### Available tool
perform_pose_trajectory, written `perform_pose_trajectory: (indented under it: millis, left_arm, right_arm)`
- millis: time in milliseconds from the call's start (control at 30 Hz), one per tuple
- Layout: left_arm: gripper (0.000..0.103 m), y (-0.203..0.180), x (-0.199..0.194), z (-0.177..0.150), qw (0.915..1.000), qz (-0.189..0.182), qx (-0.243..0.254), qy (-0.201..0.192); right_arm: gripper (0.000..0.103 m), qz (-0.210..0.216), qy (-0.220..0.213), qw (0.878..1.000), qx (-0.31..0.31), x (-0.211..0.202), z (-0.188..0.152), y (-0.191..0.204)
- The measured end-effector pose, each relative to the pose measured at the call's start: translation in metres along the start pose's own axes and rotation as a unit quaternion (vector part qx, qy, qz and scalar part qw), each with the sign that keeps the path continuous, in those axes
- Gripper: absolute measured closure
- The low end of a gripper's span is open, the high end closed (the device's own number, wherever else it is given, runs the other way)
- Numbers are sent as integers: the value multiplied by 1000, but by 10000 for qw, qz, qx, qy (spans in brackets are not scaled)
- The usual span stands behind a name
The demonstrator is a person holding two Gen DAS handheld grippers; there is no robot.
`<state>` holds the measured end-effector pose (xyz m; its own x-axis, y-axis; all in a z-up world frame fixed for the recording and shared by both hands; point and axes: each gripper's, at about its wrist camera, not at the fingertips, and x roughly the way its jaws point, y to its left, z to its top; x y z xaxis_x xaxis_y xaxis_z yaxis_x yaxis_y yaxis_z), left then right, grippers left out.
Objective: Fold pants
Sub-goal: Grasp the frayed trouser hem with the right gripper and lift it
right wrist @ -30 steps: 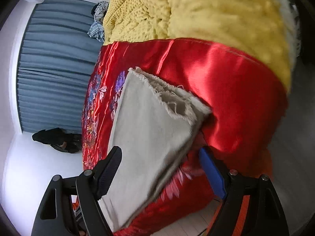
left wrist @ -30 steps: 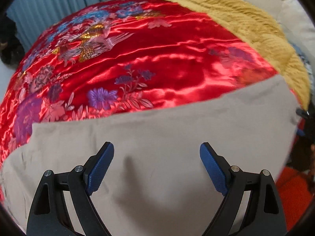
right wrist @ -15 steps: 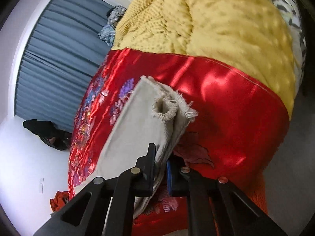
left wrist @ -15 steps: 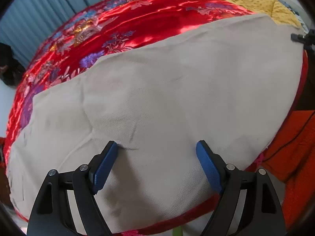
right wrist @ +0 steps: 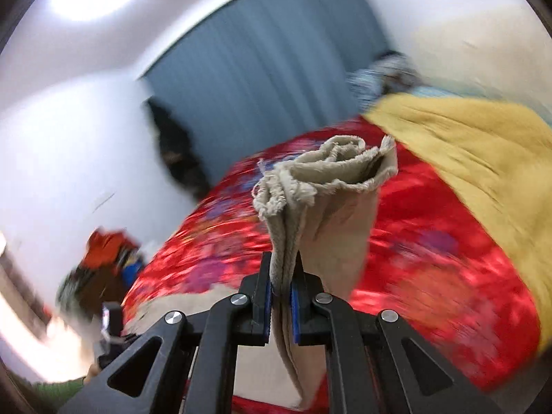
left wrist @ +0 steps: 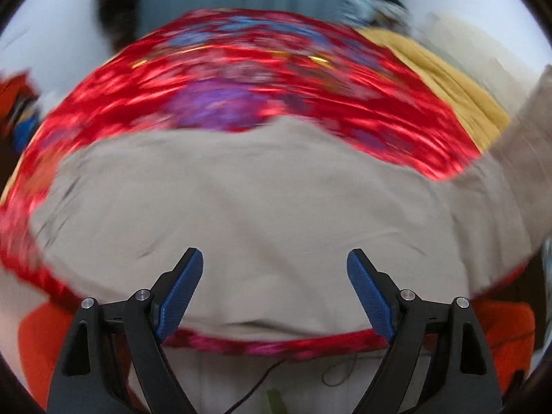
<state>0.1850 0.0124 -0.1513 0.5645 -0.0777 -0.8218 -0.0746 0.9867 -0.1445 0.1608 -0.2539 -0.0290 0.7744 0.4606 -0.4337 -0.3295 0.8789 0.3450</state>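
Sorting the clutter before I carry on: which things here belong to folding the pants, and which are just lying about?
Part of the job: pants, right gripper, left gripper.
Lying about: red bedspread, yellow blanket, orange cloth, blue curtain.

The pants (left wrist: 262, 203) were of plain beige cloth, lightly creased, and lay spread flat across the near part of a red flowered bedspread (left wrist: 241, 79), reaching almost to its front edge. At the right side of the bedspread one end of the pants rose off it, lifted into the air. In the right wrist view that raised end (right wrist: 331, 172) stood upright above the bedspread: several layers bunched together, with frayed, fringed hems curling open at the top. The layers were pinched tight lower down between the right tongs (right wrist: 280, 296).
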Motion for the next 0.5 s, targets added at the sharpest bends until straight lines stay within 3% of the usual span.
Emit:
perform_pose_trajectory:
  millis: [100, 233, 367, 433, 500]
  left_arm:
    - [16, 51, -1, -20, 9978, 206, -623, 2]
    - [16, 94, -3, -41, 9937, 459, -1022, -27]
    - [16, 123, 2, -49, 9891, 579, -1356, -54]
    - [16, 130, 3, -51, 9879, 622, -1418, -50]
    - [16, 135, 0, -54, 9872, 656, -1453, -86]
  right_arm:
    - [94, 428, 342, 9974, -464, 44, -8, 69]
    - [94, 839, 888, 9893, -800, 110, -42, 133]
    - [94, 805, 1471, 9771, -1310, 181, -115, 194]
    - [94, 694, 1802, 9731, -1259, 213, -159, 207]
    - [86, 420, 2191, 9662, -1291, 253, -206, 218]
